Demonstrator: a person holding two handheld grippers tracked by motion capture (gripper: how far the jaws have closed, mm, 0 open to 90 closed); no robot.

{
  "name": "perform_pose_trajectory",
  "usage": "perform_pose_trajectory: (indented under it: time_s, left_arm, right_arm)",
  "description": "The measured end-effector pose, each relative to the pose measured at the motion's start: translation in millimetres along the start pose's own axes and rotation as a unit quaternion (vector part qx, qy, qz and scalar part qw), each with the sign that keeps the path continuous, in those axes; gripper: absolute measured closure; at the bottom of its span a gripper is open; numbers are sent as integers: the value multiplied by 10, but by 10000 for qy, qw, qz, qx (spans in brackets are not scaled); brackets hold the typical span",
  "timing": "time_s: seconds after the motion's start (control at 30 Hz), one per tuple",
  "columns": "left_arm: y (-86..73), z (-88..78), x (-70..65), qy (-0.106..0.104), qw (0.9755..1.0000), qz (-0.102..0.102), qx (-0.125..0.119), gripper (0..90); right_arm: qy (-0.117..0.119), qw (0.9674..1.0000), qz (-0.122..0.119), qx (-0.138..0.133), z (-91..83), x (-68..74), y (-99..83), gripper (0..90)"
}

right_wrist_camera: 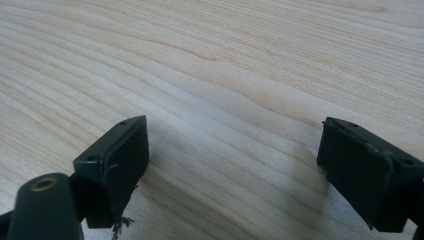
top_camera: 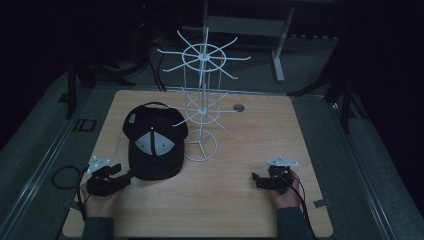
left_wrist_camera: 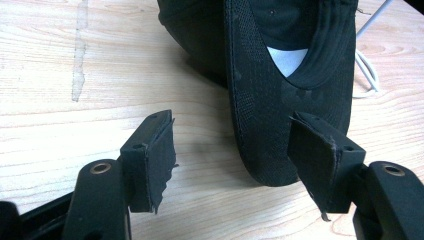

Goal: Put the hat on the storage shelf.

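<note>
We see a pale wooden table [top_camera: 240,200] in a dark room. The black cap [top_camera: 154,142] lies left of centre, beside the white wire rack [top_camera: 202,100]. Left gripper [top_camera: 121,172] gapes at its brim, the right gripper [top_camera: 256,179] gapes empty.

Crown of the black cap [left_wrist_camera: 280,95] cut off by the top edge of the left gripper view, brim alone shown whole. White wire rack [left_wrist_camera: 367,65] there reduced to a few wires at the right edge. Forearms clipped by the bottom edge in the high view. Room beyond the bench [top_camera: 240,200] too dark to make out.
</note>
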State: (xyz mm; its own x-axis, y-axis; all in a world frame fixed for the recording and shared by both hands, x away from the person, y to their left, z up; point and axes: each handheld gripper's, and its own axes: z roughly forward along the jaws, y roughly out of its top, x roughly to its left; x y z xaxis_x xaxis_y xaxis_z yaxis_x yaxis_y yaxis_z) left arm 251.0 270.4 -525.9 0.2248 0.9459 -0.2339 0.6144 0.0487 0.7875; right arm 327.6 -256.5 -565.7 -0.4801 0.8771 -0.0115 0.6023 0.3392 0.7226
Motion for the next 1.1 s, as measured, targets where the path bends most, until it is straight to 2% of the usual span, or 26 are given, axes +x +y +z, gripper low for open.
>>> perform_pose_trajectory:
  time_s: [0.7, 1.1]
  left_arm:
    - [1, 110, -1, -284, 9993, -21, 237, 377]
    - [-11, 178, -12, -397, 9986, 72, 343, 378]
  right_arm:
    - [2, 10000, -3, 5, -2, 1, -1, 129]
    - [2, 10000, -4, 6, -2, 1, -1, 129]
